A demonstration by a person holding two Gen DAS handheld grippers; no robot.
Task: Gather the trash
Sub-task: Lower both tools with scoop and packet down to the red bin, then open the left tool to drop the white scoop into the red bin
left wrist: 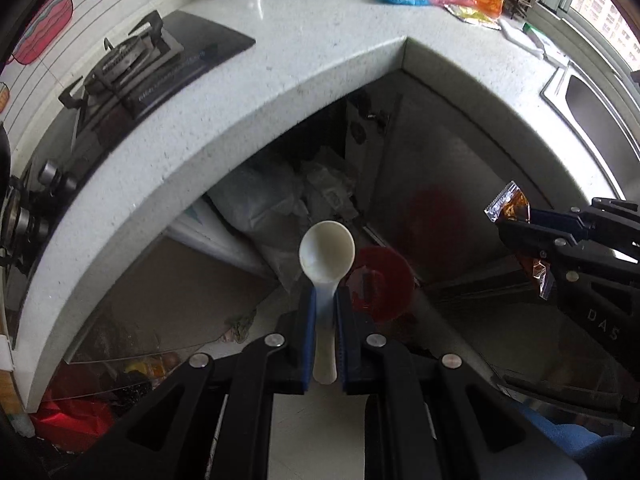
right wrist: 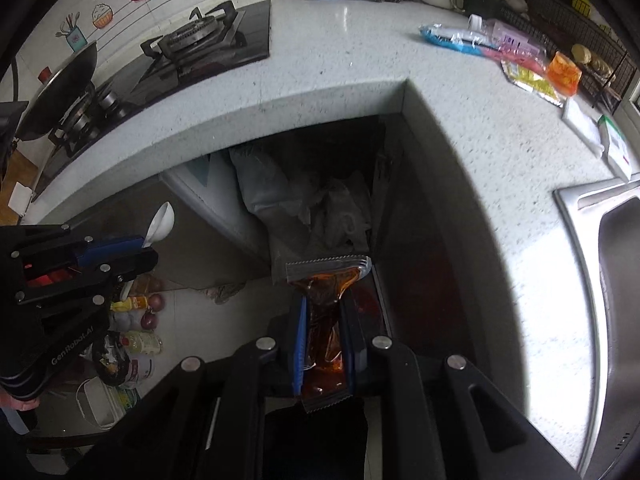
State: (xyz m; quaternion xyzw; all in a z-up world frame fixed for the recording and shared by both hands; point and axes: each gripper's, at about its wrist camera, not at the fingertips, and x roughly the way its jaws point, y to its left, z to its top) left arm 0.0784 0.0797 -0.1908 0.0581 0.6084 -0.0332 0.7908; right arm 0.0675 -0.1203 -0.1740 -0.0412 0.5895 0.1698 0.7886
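While your left gripper [left wrist: 324, 300] has its jaws clenched on the white plastic spoon [left wrist: 326, 254] by the handle, bowl sticking out past the tips, your right gripper [right wrist: 324, 320] has its jaws clenched on the orange sauce packet [right wrist: 326, 312]; both point steeply down, in front of the desk [left wrist: 280, 52] corner, over the floor; red bin [left wrist: 380, 280] sits below the desk corner, just beside the spoon; more wrappers [right wrist: 500, 48] lie on the desk near its back.

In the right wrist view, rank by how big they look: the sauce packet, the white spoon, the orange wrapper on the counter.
1. sauce packet, though it is nearest the camera
2. white spoon and orange wrapper: look alike, no ranking
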